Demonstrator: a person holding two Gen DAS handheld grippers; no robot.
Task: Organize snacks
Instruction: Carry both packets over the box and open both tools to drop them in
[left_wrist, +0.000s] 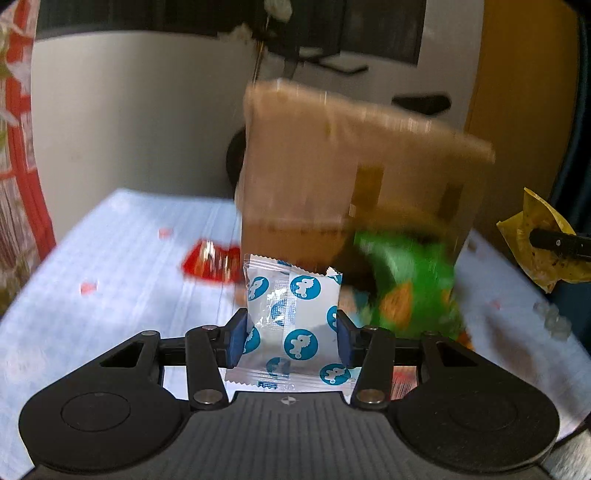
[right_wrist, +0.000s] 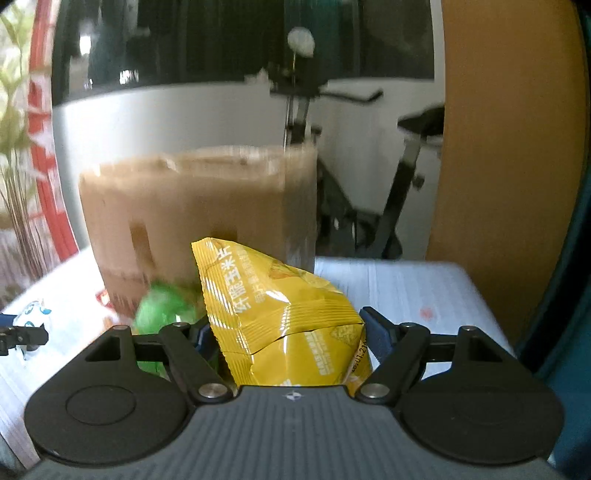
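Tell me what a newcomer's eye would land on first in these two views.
First, the white packet with blue circles pinched between the left gripper's fingers, front and centre in the left wrist view. Next, the crumpled yellow snack bag clamped in the right gripper. Behind both stands a blurred brown cardboard box on the pale blue table, with a green snack bag at its base.

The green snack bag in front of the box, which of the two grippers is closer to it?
Hard to call, both are close. The left gripper, clamping the white packet, has the green bag just to its right. The right gripper, clamping the yellow bag, has it just to its left.
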